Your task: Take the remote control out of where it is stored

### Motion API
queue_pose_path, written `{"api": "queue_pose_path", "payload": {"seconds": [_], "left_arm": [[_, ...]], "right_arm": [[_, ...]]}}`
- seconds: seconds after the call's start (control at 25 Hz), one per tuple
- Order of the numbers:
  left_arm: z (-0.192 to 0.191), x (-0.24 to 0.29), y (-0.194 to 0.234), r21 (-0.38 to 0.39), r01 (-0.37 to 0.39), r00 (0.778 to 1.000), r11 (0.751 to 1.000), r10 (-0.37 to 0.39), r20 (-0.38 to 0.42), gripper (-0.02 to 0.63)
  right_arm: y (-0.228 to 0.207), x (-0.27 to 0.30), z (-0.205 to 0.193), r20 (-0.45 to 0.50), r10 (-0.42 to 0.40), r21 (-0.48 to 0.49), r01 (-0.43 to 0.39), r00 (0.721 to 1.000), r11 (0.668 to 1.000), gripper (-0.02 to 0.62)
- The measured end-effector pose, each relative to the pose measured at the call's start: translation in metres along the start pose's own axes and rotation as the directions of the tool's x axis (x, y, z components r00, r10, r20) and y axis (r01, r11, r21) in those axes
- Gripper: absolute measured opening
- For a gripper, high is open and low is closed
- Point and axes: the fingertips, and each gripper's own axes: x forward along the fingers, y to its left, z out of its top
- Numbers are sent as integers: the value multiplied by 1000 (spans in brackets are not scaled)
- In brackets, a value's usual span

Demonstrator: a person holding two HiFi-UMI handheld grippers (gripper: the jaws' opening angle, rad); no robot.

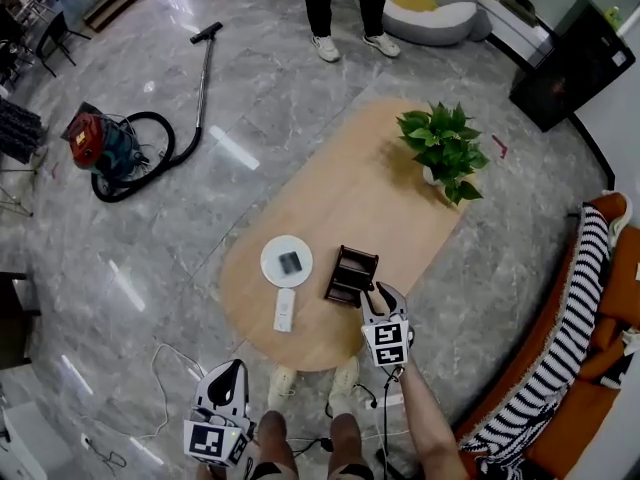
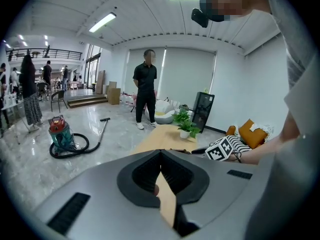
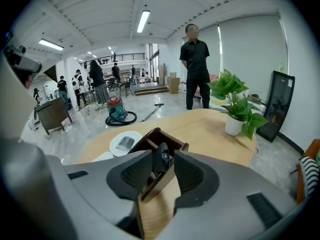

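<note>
Remote [image 3: 161,159]: dark, standing in the brown box [image 3: 159,181], near right part of the table [image 1: 360,188].
Right gripper [image 1: 381,295]: jaws apart, the remote's top between them.
Left gripper [image 2: 161,156]: jaws together, empty, off the table's near left.

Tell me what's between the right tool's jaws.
The black remote control, standing in the wooden holder, is between the open jaws of the right tool; right gripper view shows it.
</note>
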Motion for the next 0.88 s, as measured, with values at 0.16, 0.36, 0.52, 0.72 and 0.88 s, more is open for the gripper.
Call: {"api": "queue_pose_path", "payload": {"seconds": [0.16, 0.36, 0.52, 0.72, 0.88], "left_arm": [[-9, 4, 4, -3, -7, 1000, 1000, 7, -24, 6], [-13, 7, 10, -20, -15, 999, 1000, 15, -31, 6], [-16, 6, 13, -28, -20, 999, 999, 19, -37, 6], [-20, 5, 14, -29, -22, 999, 999, 21, -38, 6], [-18, 5, 12, -33, -24, 999, 999, 23, -31, 6]], "right_arm": [[0, 8, -6, -7, 8, -11, -8, 1000, 1000, 120], [1, 14, -11, -19, 9, -21, -9, 1000, 1000, 120], [0, 17, -14, -31, -4, -52, 3, 1000, 999, 120], [1, 16, -13, -34, -1, -83, -2, 999, 997, 115], [2, 15, -13, -36, 13, -90, -16, 999, 996, 87]]}}
